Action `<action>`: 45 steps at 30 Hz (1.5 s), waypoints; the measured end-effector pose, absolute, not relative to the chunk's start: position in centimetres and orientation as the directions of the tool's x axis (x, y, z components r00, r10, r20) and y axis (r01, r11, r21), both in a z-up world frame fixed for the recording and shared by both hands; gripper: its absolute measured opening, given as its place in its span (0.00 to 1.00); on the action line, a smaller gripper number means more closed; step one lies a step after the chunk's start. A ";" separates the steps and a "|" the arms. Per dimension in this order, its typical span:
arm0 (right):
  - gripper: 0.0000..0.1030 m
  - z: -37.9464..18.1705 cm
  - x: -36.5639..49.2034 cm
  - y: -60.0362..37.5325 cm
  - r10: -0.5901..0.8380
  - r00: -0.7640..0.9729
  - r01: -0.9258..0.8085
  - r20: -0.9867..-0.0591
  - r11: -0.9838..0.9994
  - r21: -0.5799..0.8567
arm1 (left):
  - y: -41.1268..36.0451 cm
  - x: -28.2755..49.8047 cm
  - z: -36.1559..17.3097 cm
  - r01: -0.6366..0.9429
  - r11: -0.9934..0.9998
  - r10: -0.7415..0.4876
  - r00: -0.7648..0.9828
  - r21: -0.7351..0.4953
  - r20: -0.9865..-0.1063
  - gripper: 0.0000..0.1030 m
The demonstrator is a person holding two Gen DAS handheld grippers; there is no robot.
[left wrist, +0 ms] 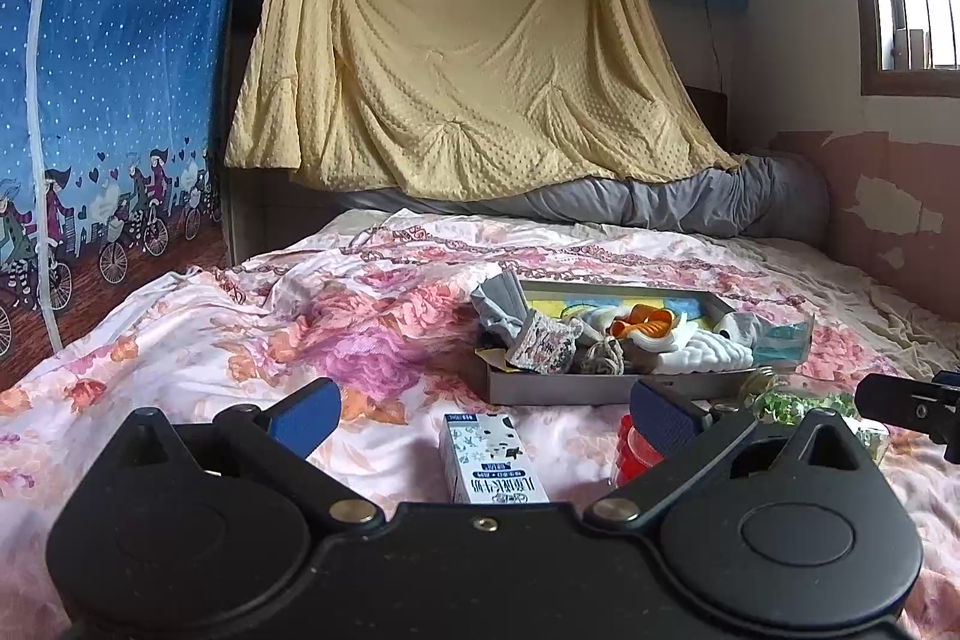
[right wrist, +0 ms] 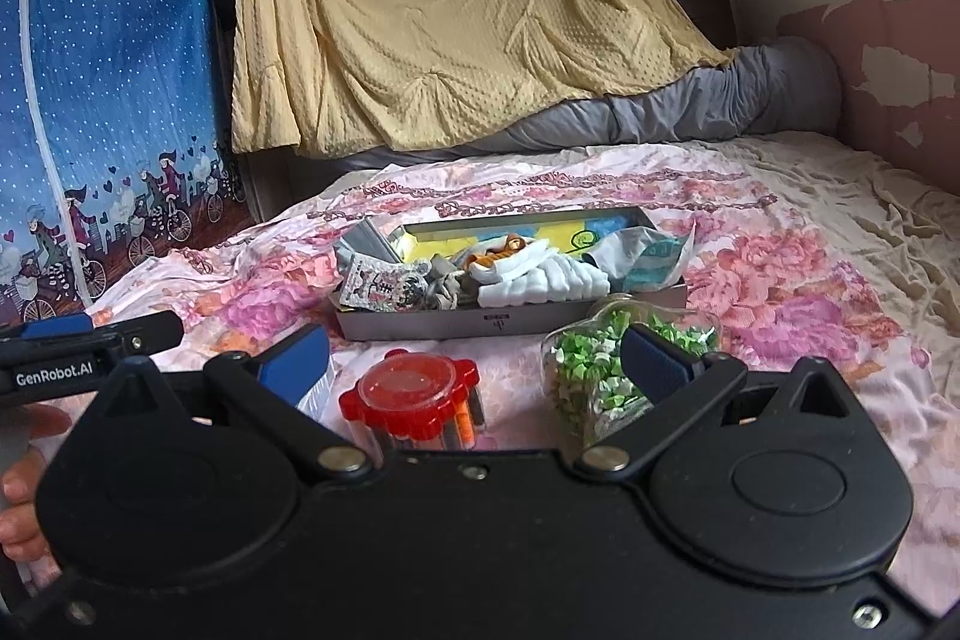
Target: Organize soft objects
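A shallow grey box sits on the floral bedspread and holds several soft things: a white fluffy cloth, a patterned pouch, grey fabric, an orange item and a teal pack. My left gripper is open and empty, short of the box, over a milk carton. My right gripper is open and empty, above a red-lidded jar.
A clear jar of green and white paper stars lies right of the red-lidded jar. A yellow blanket hangs behind, a grey bolster at the bed's head, a blue curtain on the left.
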State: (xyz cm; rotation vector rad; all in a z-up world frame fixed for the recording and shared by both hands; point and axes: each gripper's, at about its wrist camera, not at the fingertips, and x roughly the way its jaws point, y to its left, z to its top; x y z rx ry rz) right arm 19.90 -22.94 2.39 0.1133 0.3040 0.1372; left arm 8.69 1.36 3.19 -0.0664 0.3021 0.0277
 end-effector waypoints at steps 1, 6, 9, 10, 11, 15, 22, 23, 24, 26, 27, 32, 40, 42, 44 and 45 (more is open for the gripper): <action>1.00 2.4 19.8 -23.0 0.150 0.945 -0.115 -0.291 0.984 0.134 | 1.4 8.6 3.1 -0.037 0.997 0.016 0.953 -0.062 -0.302 0.99; 1.00 2.1 19.6 -23.0 0.148 0.942 -0.110 -0.301 0.984 0.138 | 1.2 8.3 2.8 -0.030 0.998 0.011 0.951 -0.058 -0.310 0.99; 1.00 2.0 19.5 -23.0 0.148 0.941 -0.110 -0.305 0.984 0.138 | 1.2 8.2 2.7 -0.029 0.998 0.009 0.949 -0.060 -0.314 0.99; 1.00 2.0 19.5 -23.0 0.147 0.940 -0.109 -0.307 0.984 0.138 | 1.2 8.1 2.6 -0.029 0.998 0.008 0.949 -0.061 -0.315 0.99; 1.00 1.9 19.4 -23.0 0.146 0.940 -0.108 -0.309 0.985 0.138 | 1.2 8.0 2.5 -0.029 0.998 0.008 0.948 -0.063 -0.318 0.99; 1.00 1.5 19.5 -23.0 0.146 0.934 -0.106 -0.325 0.985 0.139 | 1.2 7.8 2.1 -0.028 0.997 0.004 0.943 -0.067 -0.333 0.99; 1.00 0.8 19.4 -22.8 0.144 0.925 -0.103 -0.351 0.986 0.134 | 0.9 7.9 1.5 -0.013 0.998 -0.009 0.935 -0.060 -0.356 0.99; 1.00 0.8 19.4 -22.8 0.145 0.924 -0.103 -0.354 0.986 0.133 | 0.9 8.0 1.4 -0.012 0.998 -0.011 0.934 -0.061 -0.357 0.99; 1.00 0.7 19.5 -22.8 0.146 0.923 -0.104 -0.355 0.986 0.133 | 0.9 8.0 1.3 -0.011 0.998 -0.011 0.934 -0.060 -0.358 0.99; 1.00 0.7 19.4 -22.8 0.145 0.924 -0.103 -0.355 0.985 0.135 | 0.8 8.1 1.3 -0.011 0.998 -0.011 0.932 -0.060 -0.361 0.99; 1.00 0.7 19.4 -22.9 0.146 0.923 -0.104 -0.356 0.985 0.135 | 0.9 8.1 1.3 -0.012 0.998 -0.011 0.932 -0.062 -0.363 0.99; 1.00 0.5 19.7 -22.9 0.146 0.920 -0.103 -0.364 0.986 0.135 | 1.0 8.3 1.1 -0.015 0.997 -0.013 0.928 -0.071 -0.371 0.99; 1.00 0.0 20.3 -23.2 0.144 0.913 -0.099 -0.381 0.986 0.136 | 0.8 8.3 0.9 0.001 0.998 -0.026 0.926 -0.067 -0.377 0.99; 1.00 -0.1 20.4 -23.2 0.143 0.911 -0.098 -0.386 0.986 0.135 | 0.7 8.3 0.9 0.003 0.998 -0.028 0.925 -0.067 -0.378 0.99; 1.00 -0.1 20.4 -23.2 0.143 0.910 -0.097 -0.390 0.986 0.135 | 0.7 8.3 0.8 0.003 0.998 -0.029 0.924 -0.069 -0.381 0.99; 1.00 -0.2 20.4 -23.2 0.144 0.909 -0.098 -0.391 0.986 0.135 | 0.7 8.3 0.8 0.003 0.998 -0.029 0.923 -0.069 -0.383 0.99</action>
